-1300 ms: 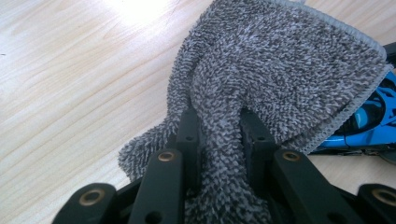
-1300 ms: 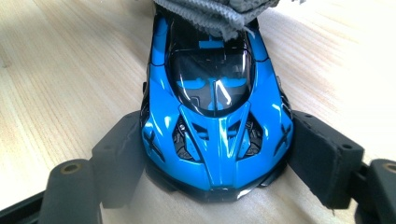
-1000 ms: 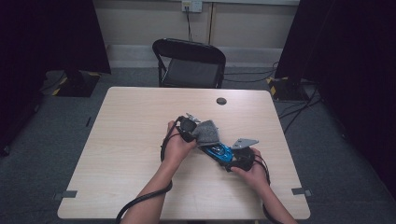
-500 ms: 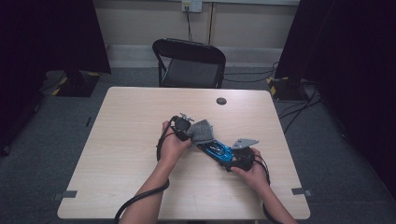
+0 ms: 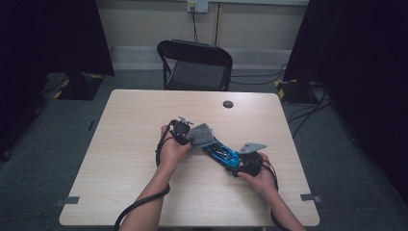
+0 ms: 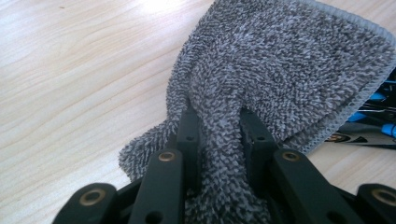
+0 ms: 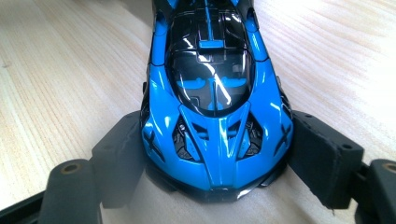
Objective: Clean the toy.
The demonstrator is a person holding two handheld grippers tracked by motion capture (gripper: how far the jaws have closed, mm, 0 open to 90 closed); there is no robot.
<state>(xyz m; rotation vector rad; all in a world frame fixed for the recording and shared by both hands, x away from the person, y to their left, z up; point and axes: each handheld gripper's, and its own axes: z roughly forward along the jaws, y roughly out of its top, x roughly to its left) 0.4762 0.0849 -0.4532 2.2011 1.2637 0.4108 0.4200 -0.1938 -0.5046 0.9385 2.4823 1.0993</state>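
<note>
Pinching a grey cloth [image 6: 280, 60] in the left hand-held gripper [image 6: 219, 126], laid over the blue toy car [image 7: 215, 93] that the right hand-held gripper [image 7: 217, 163] clamps on the tabletop [image 5: 120, 144].

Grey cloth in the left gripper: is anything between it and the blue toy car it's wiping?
Nothing visible stands between them. The grey cloth, pinched in the left gripper, already hangs over the far end of the blue toy car, which the right gripper clamps by its sides on the table.
</note>
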